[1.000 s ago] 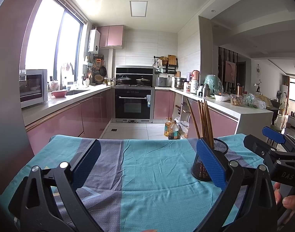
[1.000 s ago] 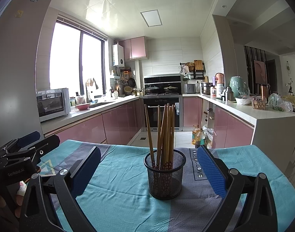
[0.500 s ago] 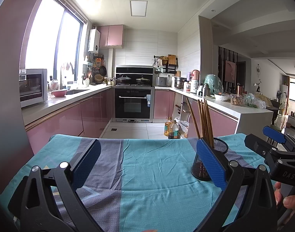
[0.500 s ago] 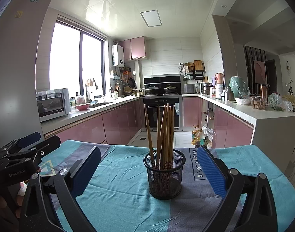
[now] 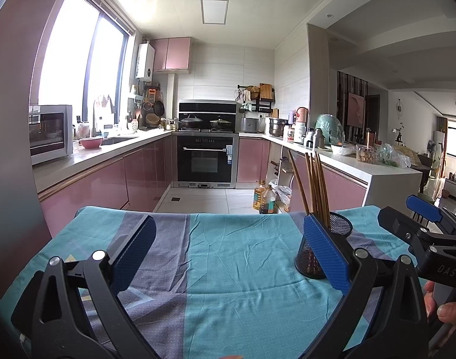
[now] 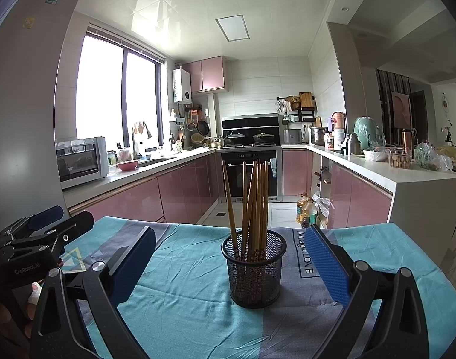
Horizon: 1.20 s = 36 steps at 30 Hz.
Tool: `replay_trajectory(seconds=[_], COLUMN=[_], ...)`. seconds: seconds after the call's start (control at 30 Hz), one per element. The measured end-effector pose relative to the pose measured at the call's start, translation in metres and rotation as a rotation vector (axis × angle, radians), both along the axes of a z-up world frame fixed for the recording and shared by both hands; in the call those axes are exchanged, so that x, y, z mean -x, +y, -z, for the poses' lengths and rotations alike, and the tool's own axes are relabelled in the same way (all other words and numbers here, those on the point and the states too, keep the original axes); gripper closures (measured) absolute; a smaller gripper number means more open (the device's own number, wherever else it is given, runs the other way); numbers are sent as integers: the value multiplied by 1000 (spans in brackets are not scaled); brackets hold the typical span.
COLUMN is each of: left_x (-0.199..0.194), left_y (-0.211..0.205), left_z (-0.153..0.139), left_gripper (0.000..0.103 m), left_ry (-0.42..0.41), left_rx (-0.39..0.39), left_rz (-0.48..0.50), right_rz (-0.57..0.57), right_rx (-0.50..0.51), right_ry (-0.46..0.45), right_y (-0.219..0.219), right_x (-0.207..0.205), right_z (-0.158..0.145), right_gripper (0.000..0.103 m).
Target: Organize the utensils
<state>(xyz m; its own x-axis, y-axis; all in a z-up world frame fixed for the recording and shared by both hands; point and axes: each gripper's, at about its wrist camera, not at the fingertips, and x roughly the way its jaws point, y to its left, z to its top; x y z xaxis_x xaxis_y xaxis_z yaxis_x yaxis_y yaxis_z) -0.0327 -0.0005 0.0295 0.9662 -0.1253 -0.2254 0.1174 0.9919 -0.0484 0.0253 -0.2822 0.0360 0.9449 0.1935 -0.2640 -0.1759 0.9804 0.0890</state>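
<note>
You are holding both tools wide and empty: the right tool [image 6: 229, 264] is framing the black mesh cup [image 6: 254, 272] of brown wooden chopsticks [image 6: 253, 206], seemingly without touching; the left tool [image 5: 228, 255] is hovering over the teal-clothed bench [image 5: 242, 257].

We see a table [image 6: 392, 239] fully covered by a teal cloth [image 6: 186, 272] with grey-purple bands, creased all over. One band carries printed lettering and a rectangle outline near the far right; a pale triangle print sits at the left edge. Directly on the cloth stands one black wire-mesh holder [image 6: 255, 272], upright, on the right half of the table, filled with wooden chopsticks [image 6: 254, 203] leaning at slightly different angles.
</note>
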Motion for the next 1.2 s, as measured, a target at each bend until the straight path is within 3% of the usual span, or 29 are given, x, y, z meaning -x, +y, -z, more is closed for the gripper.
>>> replay_trajectory(seconds=[0.97,1.1,1.2], left_x=[3,-7,-20], left_y=[-3,-2,3], left_z=[6,13,22], left_gripper=[6,6,6], left_ry=[-9,54,116], left_rx=[-18,-26,-34], left_rz=[4,11,-16], right_rz=[-5,12,52], right_rx=[-3,6,45], right_ry=[2,36,140], right_y=[1,-6,-21], right_x=[0,-6,-22], right_z=[2,9,24], right_gripper=[7,7,7])
